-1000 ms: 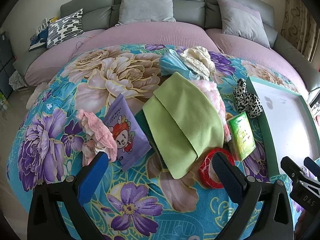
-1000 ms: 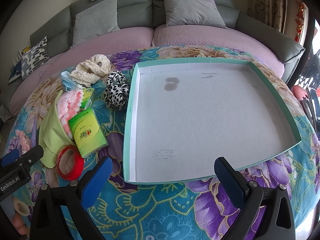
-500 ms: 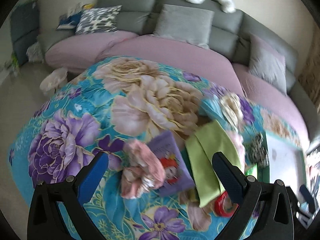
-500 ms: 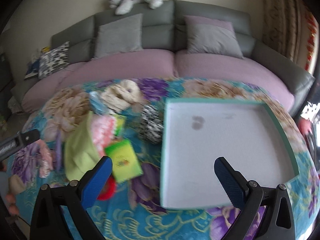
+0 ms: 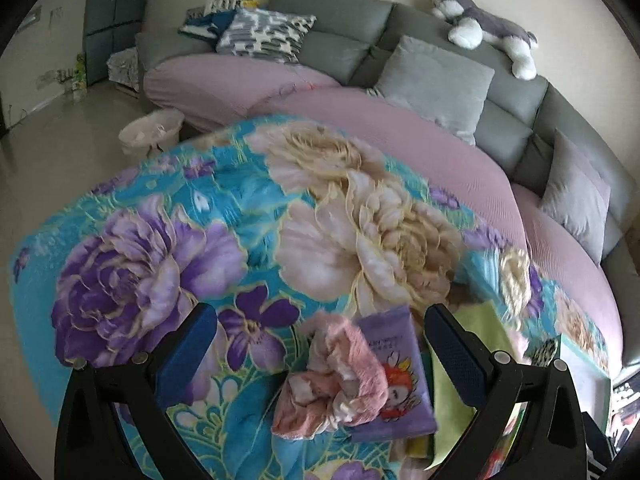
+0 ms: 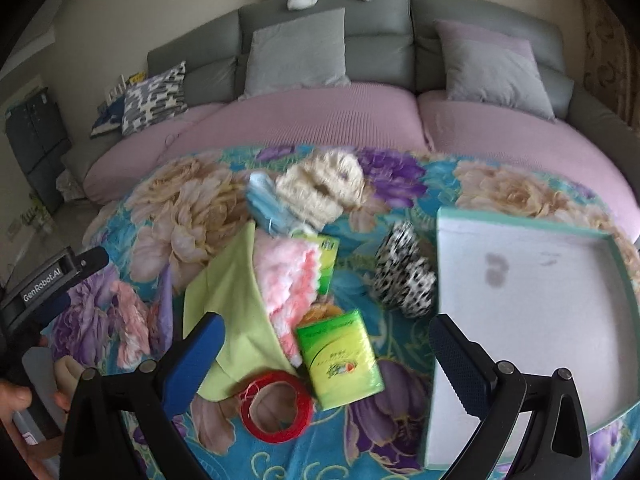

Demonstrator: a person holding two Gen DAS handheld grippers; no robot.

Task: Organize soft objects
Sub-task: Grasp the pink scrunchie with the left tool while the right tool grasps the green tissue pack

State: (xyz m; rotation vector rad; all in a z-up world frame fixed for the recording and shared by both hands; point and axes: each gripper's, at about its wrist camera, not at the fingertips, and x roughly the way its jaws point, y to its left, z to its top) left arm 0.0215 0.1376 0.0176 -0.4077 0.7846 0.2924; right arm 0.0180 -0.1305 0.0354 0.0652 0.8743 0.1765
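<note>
Left gripper (image 5: 320, 354) fingers spread wide, empty, pink cloth (image 5: 332, 384) at lower centre between them. Right gripper (image 6: 326, 354) fingers wide, empty, above red tape ring (image 6: 276, 406).

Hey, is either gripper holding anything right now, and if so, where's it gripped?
Nothing is held. The left gripper is open above the pink cloth; the right gripper is open too.

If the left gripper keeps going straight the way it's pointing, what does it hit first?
Most likely the crumpled pink cloth, which lies between the open fingers of the left gripper and overlaps the purple cartoon packet. Depth is hard to judge in the fisheye view.
</note>
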